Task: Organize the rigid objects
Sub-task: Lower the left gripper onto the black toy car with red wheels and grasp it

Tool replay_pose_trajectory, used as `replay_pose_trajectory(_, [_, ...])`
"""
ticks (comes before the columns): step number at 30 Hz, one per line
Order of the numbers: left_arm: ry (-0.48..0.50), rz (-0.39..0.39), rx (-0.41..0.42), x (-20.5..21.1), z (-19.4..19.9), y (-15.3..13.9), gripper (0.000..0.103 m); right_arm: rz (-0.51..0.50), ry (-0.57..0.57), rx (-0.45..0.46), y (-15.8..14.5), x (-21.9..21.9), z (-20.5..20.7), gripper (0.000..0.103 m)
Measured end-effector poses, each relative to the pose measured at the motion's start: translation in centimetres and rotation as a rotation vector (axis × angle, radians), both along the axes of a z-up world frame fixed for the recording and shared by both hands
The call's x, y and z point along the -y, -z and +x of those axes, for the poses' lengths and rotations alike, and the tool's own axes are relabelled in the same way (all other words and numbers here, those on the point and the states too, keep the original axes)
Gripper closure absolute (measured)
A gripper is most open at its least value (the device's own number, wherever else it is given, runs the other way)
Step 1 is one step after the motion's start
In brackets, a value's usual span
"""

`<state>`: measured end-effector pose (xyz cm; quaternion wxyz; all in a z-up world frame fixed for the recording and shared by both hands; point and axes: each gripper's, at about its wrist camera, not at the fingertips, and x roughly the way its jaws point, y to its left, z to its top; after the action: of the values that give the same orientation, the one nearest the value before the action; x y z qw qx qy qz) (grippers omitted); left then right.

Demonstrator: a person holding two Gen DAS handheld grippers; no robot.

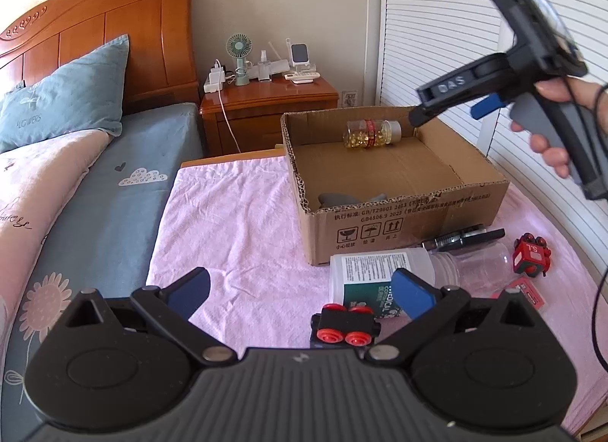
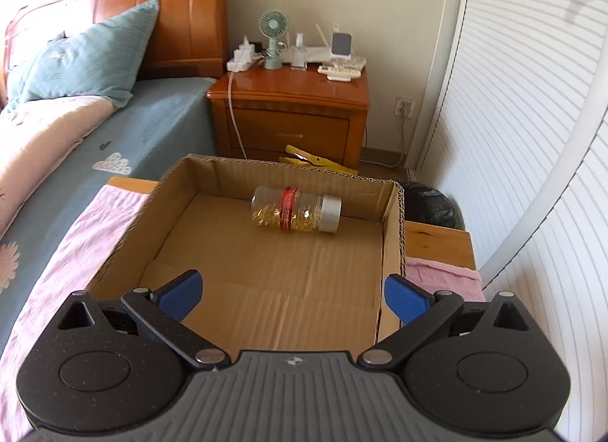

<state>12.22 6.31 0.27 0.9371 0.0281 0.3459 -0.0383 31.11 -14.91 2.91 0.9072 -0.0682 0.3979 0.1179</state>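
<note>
An open cardboard box (image 1: 414, 210) (image 2: 393, 236) stands on a pink cloth. A clear bottle of yellow capsules (image 1: 371, 133) (image 2: 296, 214) lies on its side at the box's far end. A grey object (image 1: 353, 199) lies at the near wall inside. My left gripper (image 1: 302, 295) is open over the cloth, with a black toy car with red wheels (image 1: 344, 326) between its fingers and a white bottle with a green label (image 1: 370, 282) just beyond. My right gripper (image 2: 292, 292) is open and empty above the box; it also shows at upper right in the left wrist view (image 1: 418, 115).
On the cloth by the box lie a clear jar (image 1: 478, 267), a black tool (image 1: 467, 238), a red toy (image 1: 530, 254) and a red card (image 1: 526, 292). A bed (image 1: 95, 191) is on the left, a nightstand (image 2: 288, 115) behind, louvered doors (image 2: 532, 138) on the right.
</note>
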Motion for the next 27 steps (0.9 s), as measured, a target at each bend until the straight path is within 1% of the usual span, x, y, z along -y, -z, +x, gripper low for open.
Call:
replay_pose_trajectory(7, [-0.010,0.008,0.002,-0.3,-1.2,-0.1,0.002,0.023,-0.004,0.035,-0.8,1.6,-6.8,0.000])
replay_pose_trajectory(11, [-0.003,0.016,-0.014,-0.4,-1.8,0.5,0.002,0.024,0.015,0.041,0.2,2.8,-10.7,0.000])
replay_pose_trajectory(15, [0.007,0.019,-0.036,-0.5,-2.3,1.4,0.002,0.009,0.043,0.012,2.5,3.9,-13.9,0.000])
replay_pose_trajectory(17, [0.007,0.018,-0.053,-0.5,-2.3,1.8,0.002,0.011,0.060,-0.018,4.1,4.3,-15.1,0.000])
replay_pose_trajectory(21, [0.014,0.015,-0.062,-0.5,-2.5,2.2,0.002,-0.030,0.098,-0.078,7.6,4.5,-16.9,0.000])
replay_pose_trajectory(23, [0.020,0.013,-0.065,-0.5,-2.5,2.2,0.002,-0.026,0.117,-0.110,8.9,4.7,-17.5,0.000])
replay_pose_trajectory(27, [0.027,0.011,-0.072,-0.3,-2.3,2.5,0.002,0.023,0.147,-0.150,10.4,4.9,-17.8,0.000])
